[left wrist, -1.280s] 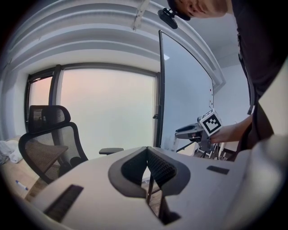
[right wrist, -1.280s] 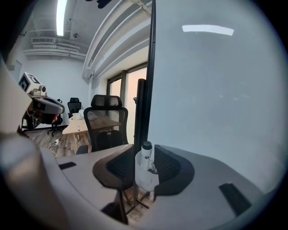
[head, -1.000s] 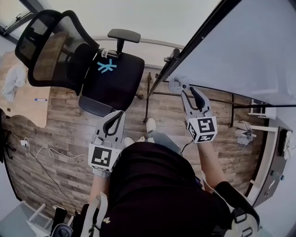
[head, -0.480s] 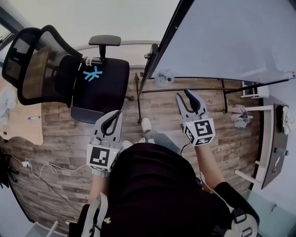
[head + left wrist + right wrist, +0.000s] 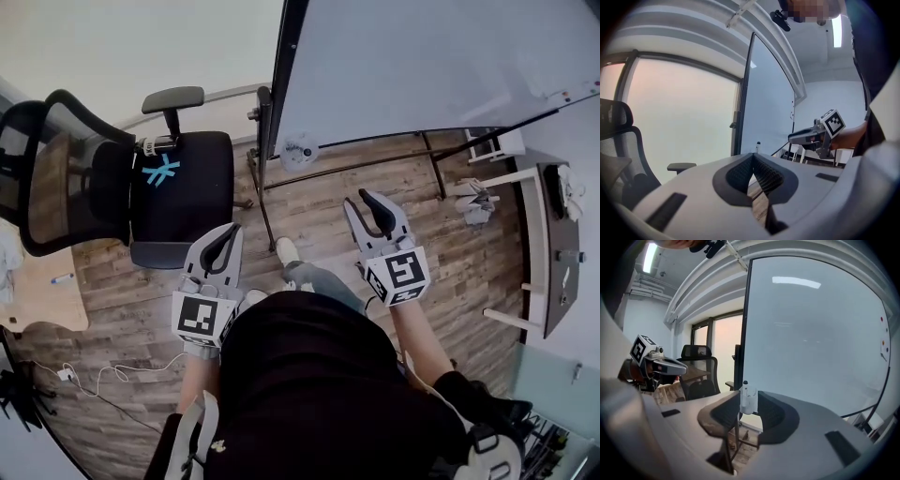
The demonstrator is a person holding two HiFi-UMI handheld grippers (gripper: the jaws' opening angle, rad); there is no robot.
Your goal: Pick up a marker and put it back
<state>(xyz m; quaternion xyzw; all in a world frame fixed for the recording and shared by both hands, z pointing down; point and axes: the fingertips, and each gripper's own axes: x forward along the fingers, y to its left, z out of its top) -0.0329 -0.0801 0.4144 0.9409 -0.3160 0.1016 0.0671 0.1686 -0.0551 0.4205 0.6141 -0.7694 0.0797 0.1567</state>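
Swung toward the whiteboard [image 5: 422, 66] since earlier: both grippers. Right gripper [image 5: 359, 200]: jaws wide, just narrowed slightly, nothing gripped. Left gripper [image 5: 228, 232]: jaws together, empty. Marker [image 5: 745, 382]: upright in white holder [image 5: 749, 401], well ahead of the right jaws, framed between them. Likely light, stiff and slick; grip the exposed upper barrel squarely.

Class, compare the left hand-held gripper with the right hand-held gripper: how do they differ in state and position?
The jaws of the left hand-held gripper are together; those of the right hand-held gripper stand apart, having just been closing slightly, with nothing between them. The left one sits by the office chair; the right one reaches nearer the whiteboard. Both are grey, carry a marker cube and hold nothing.
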